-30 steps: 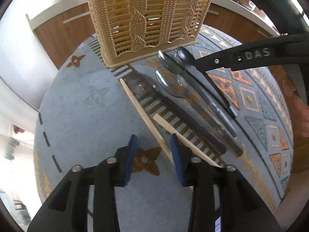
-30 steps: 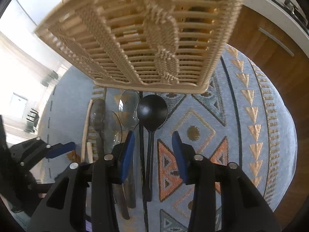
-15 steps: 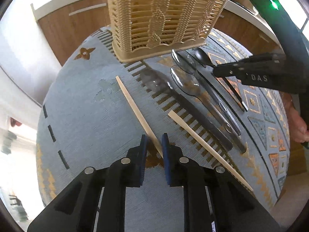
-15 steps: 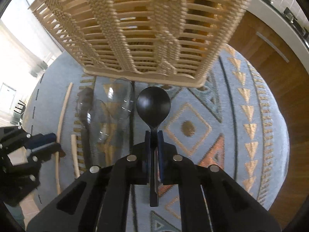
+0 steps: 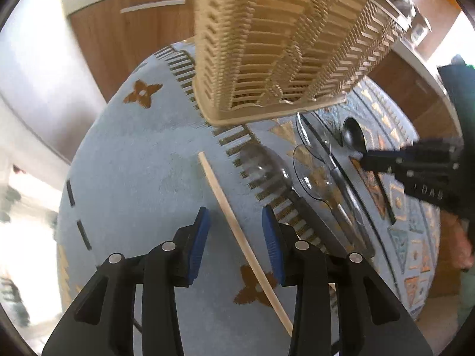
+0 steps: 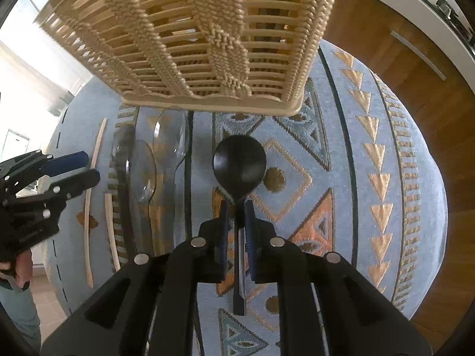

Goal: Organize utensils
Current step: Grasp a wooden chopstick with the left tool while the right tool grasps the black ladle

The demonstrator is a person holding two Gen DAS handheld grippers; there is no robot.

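**Black spoon clamped; left tongs wide over chopstick**

Left wrist view: the left gripper [image 5: 236, 238] is seen with its blue-padded jaws spread wide, a thin pale wooden chopstick [image 5: 237, 231] lying flat between them on the blue patterned cloth [image 5: 142, 178]. Clear plastic spoons [image 5: 311, 169] are laid alongside, near the woven, slatted beige basket [image 5: 279, 50].

Right wrist view: the right gripper [image 6: 236, 231] is closed narrowly on the slim handle of a smooth black spoon [image 6: 240, 167], its round bowl pointed toward the basket [image 6: 207, 38]. A second chopstick [image 6: 111, 231] is noted beside the clear spoons [image 6: 170, 136].
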